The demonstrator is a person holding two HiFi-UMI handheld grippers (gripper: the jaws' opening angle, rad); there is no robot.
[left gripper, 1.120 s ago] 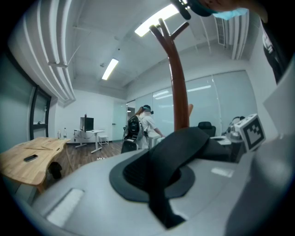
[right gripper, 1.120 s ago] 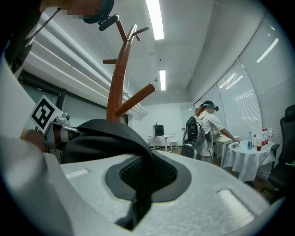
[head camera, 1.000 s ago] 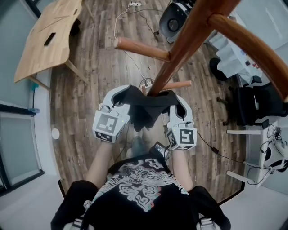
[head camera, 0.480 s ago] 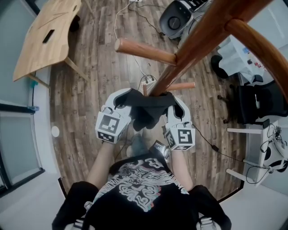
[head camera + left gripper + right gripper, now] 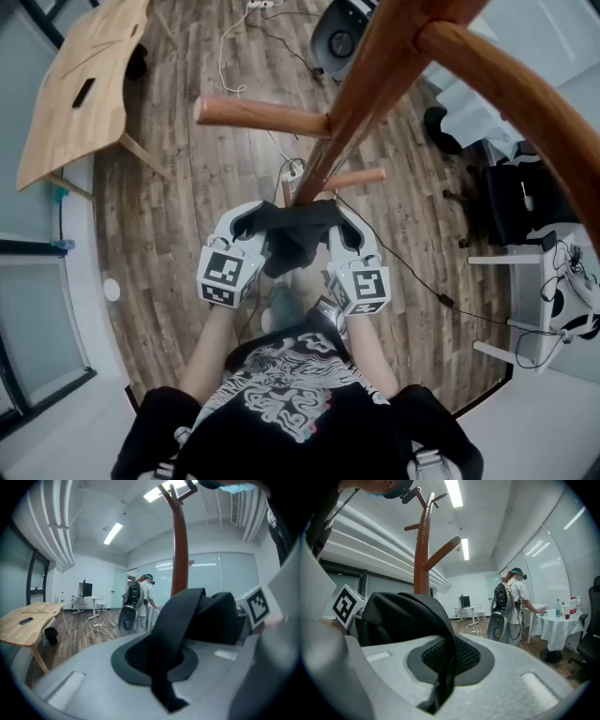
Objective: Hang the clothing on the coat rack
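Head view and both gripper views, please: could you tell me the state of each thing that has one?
Black fabric garment: stretched between both grippers, beside the rack's pole, not hung on a peg.
Left gripper: shut on the garment.
Right gripper: shut on the garment.
Brown wooden coat rack: upright, visible pegs bare.

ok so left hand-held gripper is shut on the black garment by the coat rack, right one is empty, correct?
No. The right hand-held gripper is not empty: the right gripper view shows it shut on the black garment too. The left hand-held gripper is shut on it by the coat rack.
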